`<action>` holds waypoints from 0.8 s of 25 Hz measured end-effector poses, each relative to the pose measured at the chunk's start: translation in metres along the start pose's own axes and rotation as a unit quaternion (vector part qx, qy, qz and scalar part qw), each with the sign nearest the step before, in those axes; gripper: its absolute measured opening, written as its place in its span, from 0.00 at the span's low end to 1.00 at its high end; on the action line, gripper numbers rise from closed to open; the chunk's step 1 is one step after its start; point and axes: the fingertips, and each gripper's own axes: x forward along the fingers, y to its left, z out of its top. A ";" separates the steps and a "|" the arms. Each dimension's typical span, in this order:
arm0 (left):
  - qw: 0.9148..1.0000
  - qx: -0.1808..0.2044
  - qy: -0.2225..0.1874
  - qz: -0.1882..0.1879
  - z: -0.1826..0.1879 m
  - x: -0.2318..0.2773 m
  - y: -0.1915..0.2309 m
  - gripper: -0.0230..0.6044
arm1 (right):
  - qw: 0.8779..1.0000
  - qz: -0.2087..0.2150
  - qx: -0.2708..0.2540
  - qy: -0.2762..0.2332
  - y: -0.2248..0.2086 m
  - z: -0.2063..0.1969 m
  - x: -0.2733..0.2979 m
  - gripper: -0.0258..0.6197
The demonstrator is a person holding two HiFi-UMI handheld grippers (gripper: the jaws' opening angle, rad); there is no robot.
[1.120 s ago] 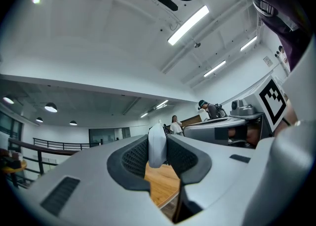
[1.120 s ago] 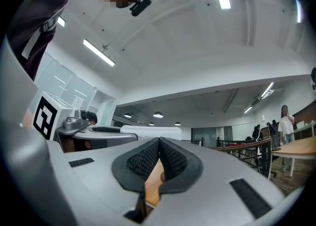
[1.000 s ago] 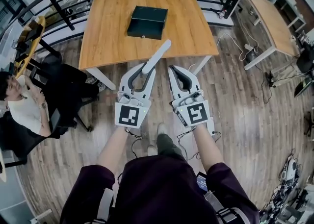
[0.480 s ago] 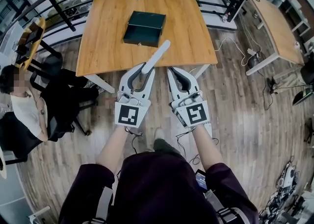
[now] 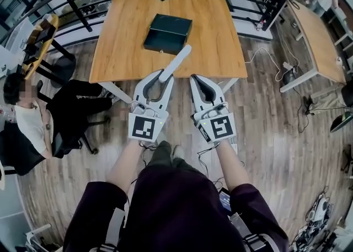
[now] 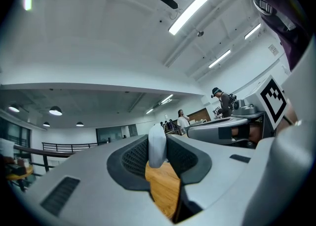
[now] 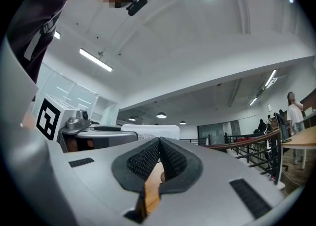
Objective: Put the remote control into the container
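The step in hand is the carry: the left gripper (image 5: 161, 77) is pinching one end of the white remote (image 5: 176, 62) between its jaws, and the rest of the remote is sticking out ahead, slanting toward the bench (image 5: 220, 36). In the left gripper view the pads are pressing on both sides of the remote's narrow body, so the grip is looking firm, though it is taken far back on a long thing. The right gripper (image 5: 203, 82) is riding just beside the left one with its jaws pressed together on nothing. The person is standing on the wooden floor short of the bench's near edge, and both grippers are hanging in the air in front of that edge. The dark green container (image 5: 168, 33) is sitting about the middle of the bench, well apart from the remote. Its top is looking flat and closed, with a small catch on the side facing the near edge, though I cannot tell for sure whether a lid is on. Judging from that, the next move is calling for a reach over the near edge to the container, and the idle right gripper is probably needed to lift the lid before the remote can be lowered in and let go.
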 end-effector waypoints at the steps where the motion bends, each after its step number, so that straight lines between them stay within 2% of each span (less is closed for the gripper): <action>1: 1.000 0.000 0.000 0.002 -0.001 0.000 0.002 0.20 | 1.000 0.002 -0.001 -0.002 0.000 0.000 0.003 0.07; 6: 1.000 0.005 0.002 0.010 -0.011 0.005 0.017 0.20 | 1.000 0.009 -0.003 -0.006 -0.001 -0.007 0.019 0.07; 20: 1.000 -0.001 0.004 -0.002 -0.055 0.059 0.070 0.20 | 1.000 -0.004 -0.002 0.004 -0.034 -0.043 0.091 0.07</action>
